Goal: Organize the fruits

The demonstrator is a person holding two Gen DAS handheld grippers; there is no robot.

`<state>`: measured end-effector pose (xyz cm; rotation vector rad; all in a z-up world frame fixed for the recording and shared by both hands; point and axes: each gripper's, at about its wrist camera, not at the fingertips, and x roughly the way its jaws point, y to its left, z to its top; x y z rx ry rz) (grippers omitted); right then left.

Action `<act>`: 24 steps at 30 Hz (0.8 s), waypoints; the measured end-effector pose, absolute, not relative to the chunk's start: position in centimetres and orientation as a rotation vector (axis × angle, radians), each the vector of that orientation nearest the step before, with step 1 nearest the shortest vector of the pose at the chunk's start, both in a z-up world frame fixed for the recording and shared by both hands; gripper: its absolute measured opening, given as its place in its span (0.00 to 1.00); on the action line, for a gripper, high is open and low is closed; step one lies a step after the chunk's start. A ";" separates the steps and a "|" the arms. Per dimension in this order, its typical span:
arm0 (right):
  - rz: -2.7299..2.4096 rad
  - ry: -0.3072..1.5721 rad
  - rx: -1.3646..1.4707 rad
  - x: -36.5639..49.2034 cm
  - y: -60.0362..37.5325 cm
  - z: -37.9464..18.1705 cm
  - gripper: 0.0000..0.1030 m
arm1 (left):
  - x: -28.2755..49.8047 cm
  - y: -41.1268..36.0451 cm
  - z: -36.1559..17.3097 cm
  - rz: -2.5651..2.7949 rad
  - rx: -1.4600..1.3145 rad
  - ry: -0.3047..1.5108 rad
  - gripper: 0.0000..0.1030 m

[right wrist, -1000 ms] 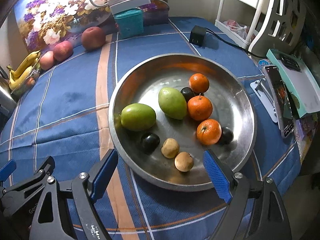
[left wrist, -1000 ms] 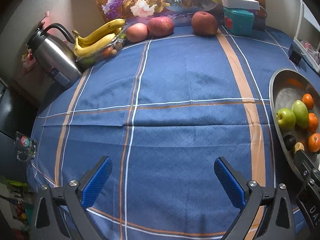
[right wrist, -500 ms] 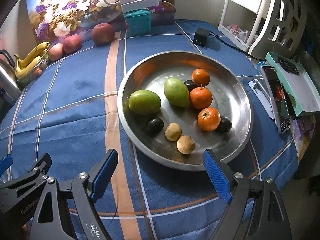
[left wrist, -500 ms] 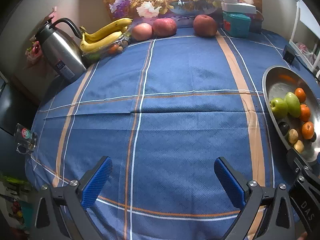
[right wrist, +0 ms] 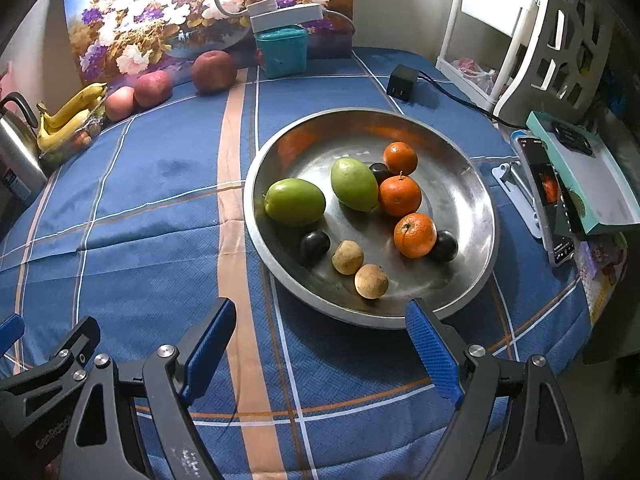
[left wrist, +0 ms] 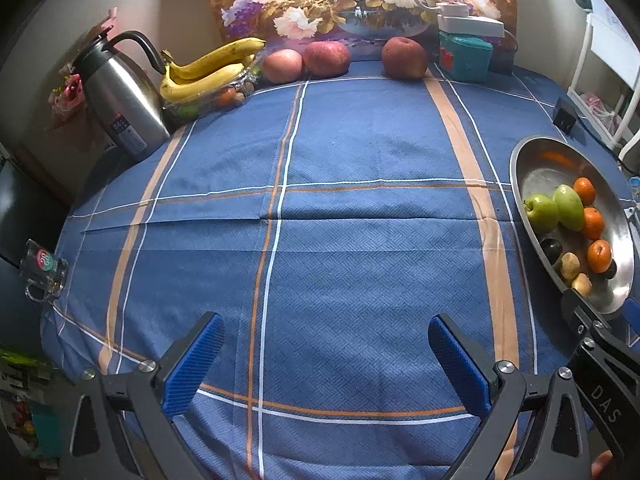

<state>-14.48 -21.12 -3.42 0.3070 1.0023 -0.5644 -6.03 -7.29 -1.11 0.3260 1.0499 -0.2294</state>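
Steel, shallow and shiny: the round metal basin (right wrist: pixel 476 184) sits on the blue plaid tabletop (right wrist: pixel 160 208) at about twelve o'clock from the right tongs (right wrist: pixel 320 344), near its blue pads. Inside lie two green mangoes (right wrist: pixel 295 201), three tangerines (right wrist: pixel 415 235), three dark plums (right wrist: pixel 315 242) and two small tan fruits, perhaps longans (right wrist: pixel 371 281); the tan pair lies nearest the tongs, at the basin's six o'clock side. Along the far edge of the tabletop, at eleven o'clock from the right tongs, stand three red apples (right wrist: pixel 213 71), a bunch of bananas (right wrist: pixel 68 120) over a clear packet, and a steel kettle (left wrist: pixel 120 100).

Both tongs are spread wide with nothing between the pads; the left tongs (left wrist: pixel 324 364) hangs over bare cloth, the basin at its three o'clock.

Handling, as a judgement: the tangerines look light and slightly yielding, best pinched across the widest part. The mangoes are heavier and smooth, so a grip across the short axis near the middle should keep them from swinging. Plums and the tan fruits are small, round and likely to roll on the slick steel; close on them squarely. Bananas bruise; take them at the stem.
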 end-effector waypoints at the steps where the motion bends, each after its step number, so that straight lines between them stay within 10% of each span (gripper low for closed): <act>1: -0.565 1.002 0.307 -14.5 -21.1 -3.4 0.85 | -6.0 -7.3 -1.1 -0.229 0.324 1.050 1.00; 24: -0.563 1.011 0.300 -14.1 -20.8 -3.6 0.85 | -5.8 -7.3 -1.2 -0.234 0.317 1.056 1.00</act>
